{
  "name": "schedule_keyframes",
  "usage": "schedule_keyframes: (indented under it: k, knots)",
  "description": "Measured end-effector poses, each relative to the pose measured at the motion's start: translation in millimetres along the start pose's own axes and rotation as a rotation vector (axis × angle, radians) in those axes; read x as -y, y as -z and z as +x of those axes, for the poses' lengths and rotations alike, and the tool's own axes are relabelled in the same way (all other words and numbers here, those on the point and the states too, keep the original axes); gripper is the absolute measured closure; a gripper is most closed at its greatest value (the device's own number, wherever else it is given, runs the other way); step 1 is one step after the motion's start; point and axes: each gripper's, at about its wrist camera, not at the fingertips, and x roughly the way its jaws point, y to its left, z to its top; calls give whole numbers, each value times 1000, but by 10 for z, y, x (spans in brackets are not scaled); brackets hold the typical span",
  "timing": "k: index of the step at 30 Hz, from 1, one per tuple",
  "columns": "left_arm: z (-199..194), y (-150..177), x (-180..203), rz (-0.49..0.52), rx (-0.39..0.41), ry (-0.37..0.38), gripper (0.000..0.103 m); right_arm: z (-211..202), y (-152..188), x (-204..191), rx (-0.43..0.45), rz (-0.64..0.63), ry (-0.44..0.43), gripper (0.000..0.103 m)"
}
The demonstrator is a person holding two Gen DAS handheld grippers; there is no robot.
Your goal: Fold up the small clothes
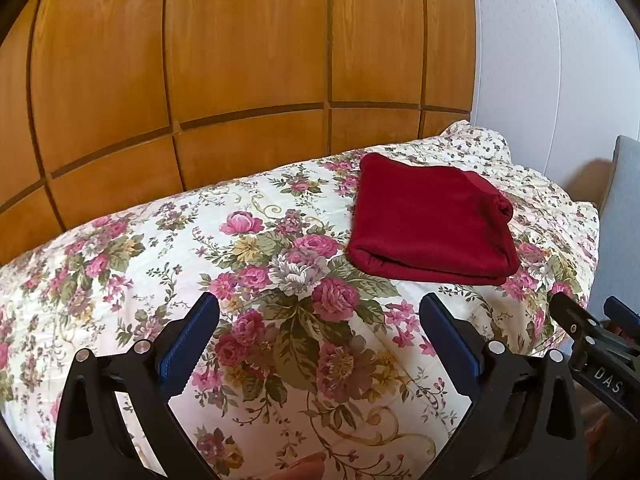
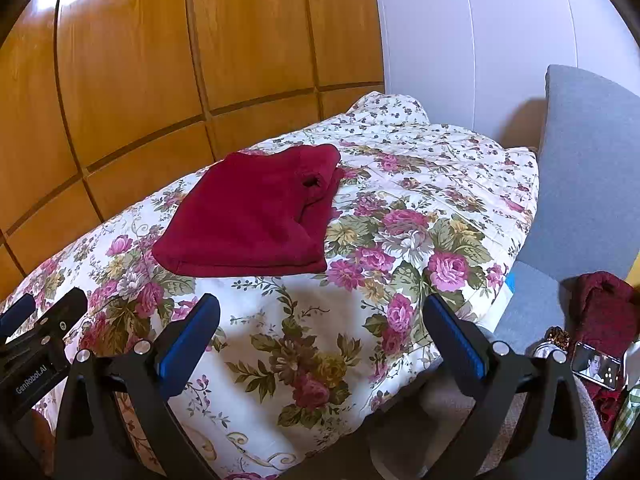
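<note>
Nearest, left gripper [image 1: 318,320]: jaws released, spread wide over the floral quilt [image 1: 168,264], gripping nothing. Blue ribbed pads [image 1: 186,344] facing inward on black fingers. Right gripper [image 2: 320,320] likewise released and empty, hovering above the near edge of the same quilt. Each tool just visible at the side of the other's view, black body with white lettering.

Further in, on top of the bed: folded dark red garment [image 1: 430,220], lying flat on the quilt, well apart from both sets of jaws. Layers stacked, fold along the near edge, a small rolled opening at its far right corner. Bare quilt only between jaws and garment.

To the right of the bed, low down in the right wrist view: a smartphone [image 2: 596,365] with a lit screen, a crumpled dark red cloth [image 2: 604,308] behind it, a strip of green checked fabric [image 2: 626,416] at the very edge. Grey upholstered panel [image 2: 588,168] rising beside the bed.

Farthest: pillow [image 2: 386,106] under small-flower print at the head, wooden panelled wardrobe [image 1: 240,60] along the far side, white wall [image 2: 460,40] at the corner.
</note>
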Motion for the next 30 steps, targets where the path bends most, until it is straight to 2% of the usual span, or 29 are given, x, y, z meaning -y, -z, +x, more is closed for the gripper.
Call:
schedule_keyframes:
  k: [30]
  knots:
    - [16, -6, -20, -1, -3, -10, 4, 41, 12, 12, -10, -2, -5, 2]
